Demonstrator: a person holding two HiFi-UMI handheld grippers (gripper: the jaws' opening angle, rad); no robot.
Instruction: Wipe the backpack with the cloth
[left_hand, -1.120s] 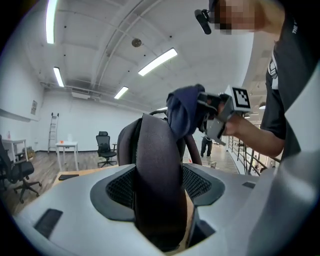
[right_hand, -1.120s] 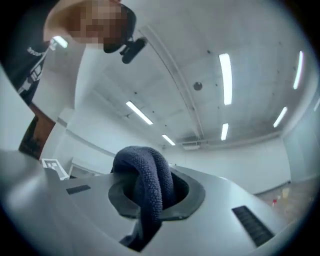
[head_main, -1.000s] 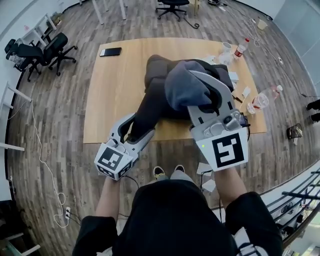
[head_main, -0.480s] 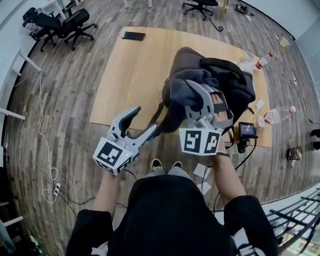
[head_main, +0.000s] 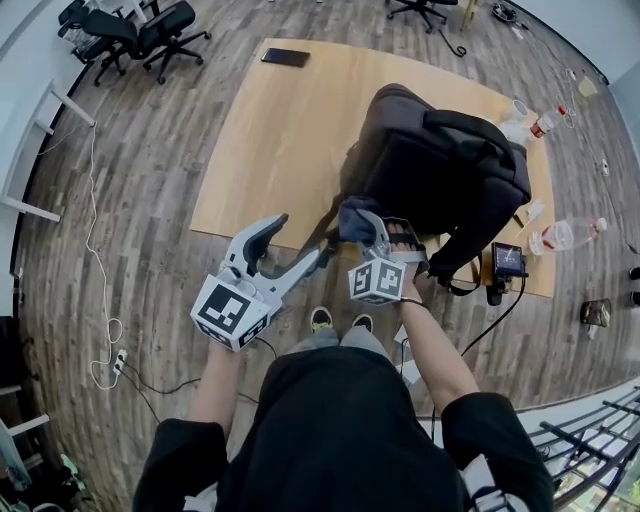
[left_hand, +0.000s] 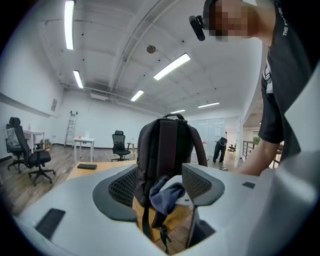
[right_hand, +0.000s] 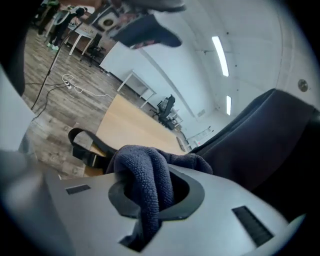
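The wooden table (head_main: 270, 150) fills the upper middle of the head view, and the dark backpack (head_main: 440, 170) is stood upright on its right part. The blue-grey cloth (head_main: 355, 211) is clamped in the right gripper (head_main: 372, 228) at the backpack's lower left corner. The left gripper (head_main: 295, 242) is held with jaws apart at lower left.

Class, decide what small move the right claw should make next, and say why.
Probably slide the cloth upward along the backpack: the right claw is shut on the cloth at the backpack's lowest near edge, so most of its surface lies above.
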